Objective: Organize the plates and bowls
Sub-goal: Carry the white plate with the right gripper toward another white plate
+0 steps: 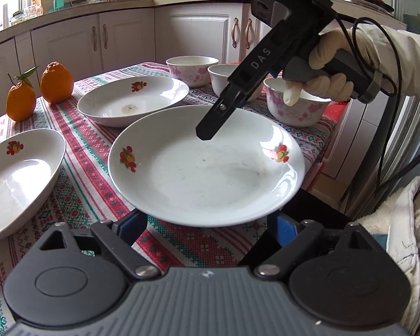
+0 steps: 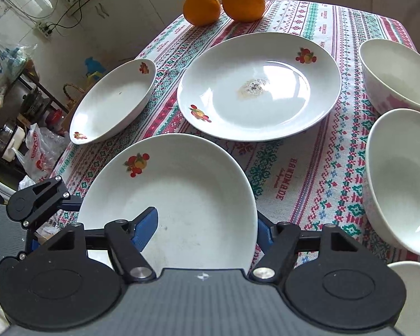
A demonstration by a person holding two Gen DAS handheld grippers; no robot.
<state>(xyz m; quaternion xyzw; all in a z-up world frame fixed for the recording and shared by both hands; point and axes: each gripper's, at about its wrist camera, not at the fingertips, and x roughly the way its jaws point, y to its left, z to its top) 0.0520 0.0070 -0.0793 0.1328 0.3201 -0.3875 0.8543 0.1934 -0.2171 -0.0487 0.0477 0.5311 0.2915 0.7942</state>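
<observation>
3 plates: white with fruit decals, all on the surface under a patterned cloth.
Near plate: landmark, lying at the surface's front edge.
Stained plate: just beyond the near plate, a brown mark at its centre.
Third plate: left of the near plate, tilted.
3 bowls: floral, beyond and right of the near plate.
2 oranges: far beyond the near plate.
Left tool: spread wide, fingers on either side of the near plate's front rim.
Right tool: open, straddling the near plate's right rim, left finger above its interior; gloved hand holds it.
</observation>
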